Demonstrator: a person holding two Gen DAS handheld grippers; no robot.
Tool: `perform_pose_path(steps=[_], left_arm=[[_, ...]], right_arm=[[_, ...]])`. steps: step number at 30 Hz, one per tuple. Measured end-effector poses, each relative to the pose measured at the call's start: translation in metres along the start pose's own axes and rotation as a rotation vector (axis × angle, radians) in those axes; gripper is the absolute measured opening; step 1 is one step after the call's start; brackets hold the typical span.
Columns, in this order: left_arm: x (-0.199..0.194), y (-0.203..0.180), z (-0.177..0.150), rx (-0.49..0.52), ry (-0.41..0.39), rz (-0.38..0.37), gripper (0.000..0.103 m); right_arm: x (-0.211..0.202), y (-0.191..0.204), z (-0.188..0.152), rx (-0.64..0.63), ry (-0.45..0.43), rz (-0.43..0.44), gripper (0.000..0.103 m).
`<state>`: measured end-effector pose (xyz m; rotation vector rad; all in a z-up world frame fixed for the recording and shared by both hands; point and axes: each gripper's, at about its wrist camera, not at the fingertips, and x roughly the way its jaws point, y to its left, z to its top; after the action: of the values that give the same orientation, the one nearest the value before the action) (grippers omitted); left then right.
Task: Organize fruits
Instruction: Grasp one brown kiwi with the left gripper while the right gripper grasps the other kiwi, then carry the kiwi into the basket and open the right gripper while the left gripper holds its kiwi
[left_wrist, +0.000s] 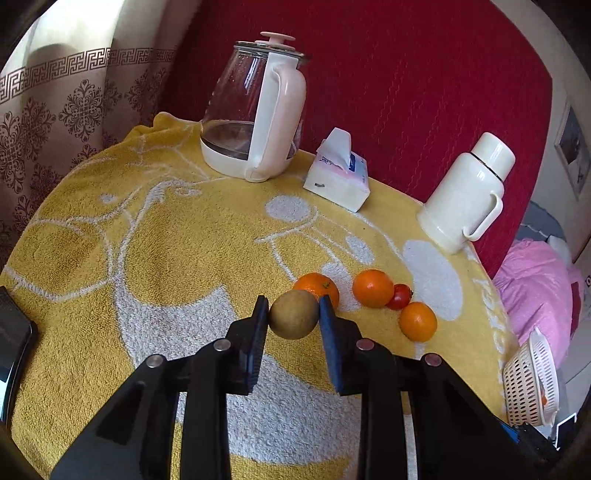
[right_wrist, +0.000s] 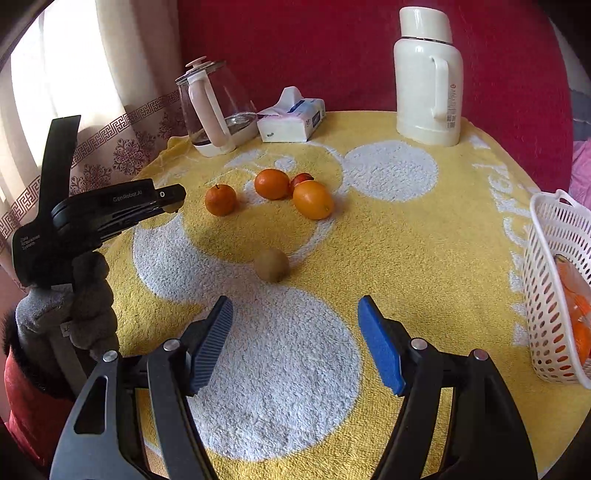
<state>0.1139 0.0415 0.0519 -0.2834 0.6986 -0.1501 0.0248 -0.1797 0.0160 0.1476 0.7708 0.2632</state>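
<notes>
In the left wrist view my left gripper (left_wrist: 294, 303) is shut on a brown kiwi (left_wrist: 293, 319), held just above the yellow towel (left_wrist: 147, 258). Behind it lie three oranges (left_wrist: 373, 288) and a small red tomato (left_wrist: 399, 296). In the right wrist view my right gripper (right_wrist: 294, 301) stands open with nothing between its blue pads. A kiwi (right_wrist: 271, 265) lies on the towel ahead of it, and the oranges (right_wrist: 313, 199) and tomato (right_wrist: 301, 179) lie further back. The left gripper's body (right_wrist: 110, 210), held by a gloved hand, shows at the left, its fingertips hidden.
A white perforated basket (right_wrist: 554, 258) with orange fruit inside stands at the table's right edge. At the back stand a glass kettle (right_wrist: 216, 110), a tissue pack (right_wrist: 290, 120) and a cream thermos (right_wrist: 428, 77). A dark flat object (left_wrist: 14, 350) lies at the left edge.
</notes>
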Motion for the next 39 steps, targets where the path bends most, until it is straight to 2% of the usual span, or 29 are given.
perform_pose_path(steps=[2, 6, 11, 13, 16, 24, 33, 39], left_arm=[[-0.001, 0.0, 0.0, 0.007, -0.013, 0.023, 0.028], [0.0, 0.001, 0.0, 0.005, -0.008, 0.019, 0.028], [-0.001, 0.003, 0.0, -0.008, -0.009, 0.018, 0.028], [0.0, 0.003, 0.0, -0.009, -0.008, 0.02, 0.028], [0.0, 0.001, -0.001, -0.005, -0.006, 0.019, 0.028], [0.0, 0.001, -0.002, -0.006, -0.009, 0.019, 0.028], [-0.001, -0.004, -0.004, 0.014, -0.015, 0.003, 0.028], [-0.003, -0.009, -0.006, 0.032, -0.021, -0.008, 0.028]], right_arm=[[0.011, 0.004, 0.007, -0.004, 0.019, 0.007, 0.069], [0.03, 0.016, 0.021, -0.036, 0.039, 0.016, 0.055], [0.055, 0.024, 0.029, -0.059, 0.061, -0.022, 0.039], [0.059, 0.026, 0.029, -0.069, 0.057, -0.049, 0.039], [0.063, 0.026, 0.028, -0.075, 0.061, -0.078, 0.031], [0.058, 0.022, 0.025, -0.051, 0.057, -0.08, 0.028], [0.025, 0.017, 0.023, -0.007, -0.008, -0.067, 0.028], [-0.007, 0.004, 0.02, 0.03, -0.067, -0.087, 0.028]])
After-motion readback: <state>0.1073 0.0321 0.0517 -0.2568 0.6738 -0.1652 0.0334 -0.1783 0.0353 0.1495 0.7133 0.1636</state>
